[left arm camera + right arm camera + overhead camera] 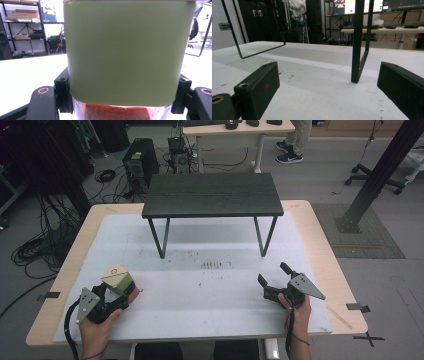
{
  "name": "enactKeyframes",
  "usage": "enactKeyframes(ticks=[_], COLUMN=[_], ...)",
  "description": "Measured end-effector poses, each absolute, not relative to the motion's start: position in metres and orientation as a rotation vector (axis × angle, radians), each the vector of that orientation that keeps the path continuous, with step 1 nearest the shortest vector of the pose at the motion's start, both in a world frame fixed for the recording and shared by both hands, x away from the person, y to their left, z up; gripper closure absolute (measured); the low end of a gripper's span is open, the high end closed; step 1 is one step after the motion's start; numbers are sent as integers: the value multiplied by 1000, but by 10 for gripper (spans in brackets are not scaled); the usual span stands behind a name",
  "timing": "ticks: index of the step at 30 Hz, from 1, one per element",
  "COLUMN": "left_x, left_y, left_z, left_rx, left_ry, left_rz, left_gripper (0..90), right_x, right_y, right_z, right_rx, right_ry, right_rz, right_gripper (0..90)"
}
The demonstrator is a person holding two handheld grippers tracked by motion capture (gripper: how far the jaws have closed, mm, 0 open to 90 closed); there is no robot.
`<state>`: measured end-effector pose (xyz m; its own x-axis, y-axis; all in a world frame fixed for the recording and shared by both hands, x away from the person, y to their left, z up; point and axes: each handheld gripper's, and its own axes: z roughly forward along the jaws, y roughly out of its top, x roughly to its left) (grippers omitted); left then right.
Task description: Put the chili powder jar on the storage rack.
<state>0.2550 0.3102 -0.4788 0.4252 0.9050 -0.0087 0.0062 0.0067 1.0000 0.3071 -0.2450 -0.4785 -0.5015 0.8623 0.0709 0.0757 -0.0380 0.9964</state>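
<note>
Two grippers over a scuffed white table (215, 290), left gripper (111, 292) clamping a green-lidded jar (118, 280), right gripper (275, 279) wide apart.

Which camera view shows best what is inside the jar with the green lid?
The left gripper view: the jar sits close between the jaws, with red powder visible below its green lid. The high view shows it small, held by the left hand-held gripper, contents hidden.

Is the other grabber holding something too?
No, the right hand-held gripper has its jaws spread apart over the white mat with nothing between them.
</note>
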Motion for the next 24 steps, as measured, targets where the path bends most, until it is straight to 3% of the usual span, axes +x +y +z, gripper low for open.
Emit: enactKeyframes(ticks=[24], left_x=[254], left_y=[309], left_z=[-479], left_rx=[1387], left_ry=[889], left_rz=[883], left_gripper=[289], right_x=[307], right_y=[-245], right_z=[-478], right_rx=[1002], right_ry=[1617], right_rz=[1603], right_gripper=[43])
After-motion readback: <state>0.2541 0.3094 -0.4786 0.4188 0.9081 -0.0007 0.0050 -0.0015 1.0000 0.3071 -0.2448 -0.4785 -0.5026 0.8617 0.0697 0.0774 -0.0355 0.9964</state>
